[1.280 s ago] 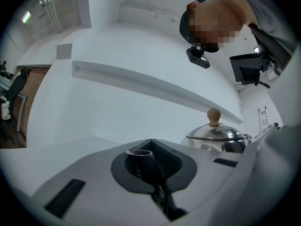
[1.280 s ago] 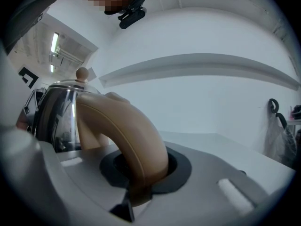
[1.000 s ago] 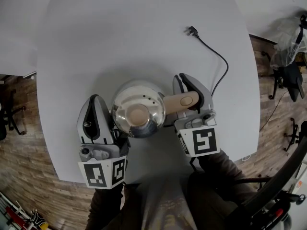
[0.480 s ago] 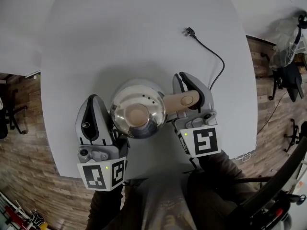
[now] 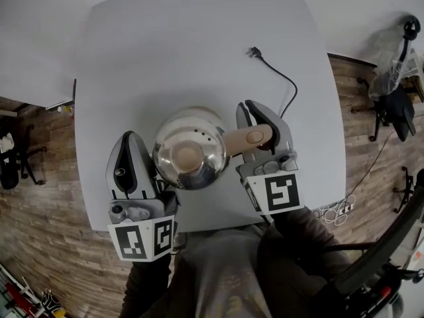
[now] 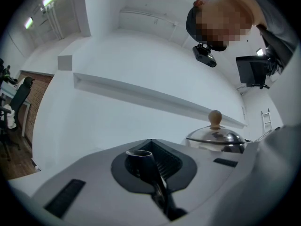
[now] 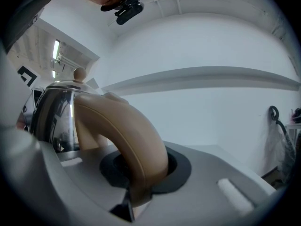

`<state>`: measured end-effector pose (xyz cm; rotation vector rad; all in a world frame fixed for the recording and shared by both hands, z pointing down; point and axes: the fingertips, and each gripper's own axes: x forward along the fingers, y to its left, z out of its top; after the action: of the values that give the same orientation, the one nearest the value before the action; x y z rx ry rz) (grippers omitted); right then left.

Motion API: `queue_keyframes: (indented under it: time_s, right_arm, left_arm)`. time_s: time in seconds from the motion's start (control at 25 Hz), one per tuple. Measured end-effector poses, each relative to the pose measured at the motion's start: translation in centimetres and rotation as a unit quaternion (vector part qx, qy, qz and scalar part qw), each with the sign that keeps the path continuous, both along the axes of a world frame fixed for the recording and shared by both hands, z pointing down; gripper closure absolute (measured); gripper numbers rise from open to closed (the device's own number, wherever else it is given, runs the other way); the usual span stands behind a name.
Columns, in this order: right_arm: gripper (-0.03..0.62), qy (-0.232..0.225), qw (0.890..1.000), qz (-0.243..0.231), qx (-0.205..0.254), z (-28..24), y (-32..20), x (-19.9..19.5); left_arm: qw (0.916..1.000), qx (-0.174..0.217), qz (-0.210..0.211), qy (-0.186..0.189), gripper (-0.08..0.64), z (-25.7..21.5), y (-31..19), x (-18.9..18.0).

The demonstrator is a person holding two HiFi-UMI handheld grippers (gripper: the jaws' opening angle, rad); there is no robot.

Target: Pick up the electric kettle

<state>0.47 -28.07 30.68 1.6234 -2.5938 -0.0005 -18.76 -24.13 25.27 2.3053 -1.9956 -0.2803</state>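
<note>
The electric kettle [image 5: 191, 150] is right in front of me over the near half of the table [image 5: 165, 45], shiny body with the tan lid knob [image 5: 187, 156] facing up. From overhead I can't tell if it's clear of the surface. The bit that matters: its tan handle [image 5: 250, 138] sticks out sideways to my right, straight into the right tongs [image 5: 255, 114]. Those are clamped on it at a narrow gap, so the whole body hangs off to the left of that grip. The left tongs [image 5: 129, 141] are fully closed with nothing in them, parked just beside the body's left flank; can't say if they touch. I reckon the weight wants to tip leftward. The cord [image 5: 285, 77] trails off to the far right.
</note>
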Motion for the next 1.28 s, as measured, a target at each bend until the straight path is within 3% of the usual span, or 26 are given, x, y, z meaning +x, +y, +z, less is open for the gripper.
queue_keyframes:
  time_s: [0.44,0.72,1.28]
  right_arm:
    - [0.552,-0.001,1.0,-0.001,-0.001,-5.6,2.0,-0.3]
    - [0.552,0.001,1.0,0.004,-0.006,-5.1,2.0,0.5]
    - [0.552,-0.005,1.0,-0.003,0.009,-6.4,3.7,0.6]
  left_arm:
    - [0.9998,0.002,0.001,0.021,0.563,-5.4,2.7,-0.4]
    - [0.9996,-0.014,0.003,0.025,0.563,-5.0,2.4,0.3]
    - [0.9999,-0.001,0.0,0.016,0.563,-6.3,4.2,0.9]
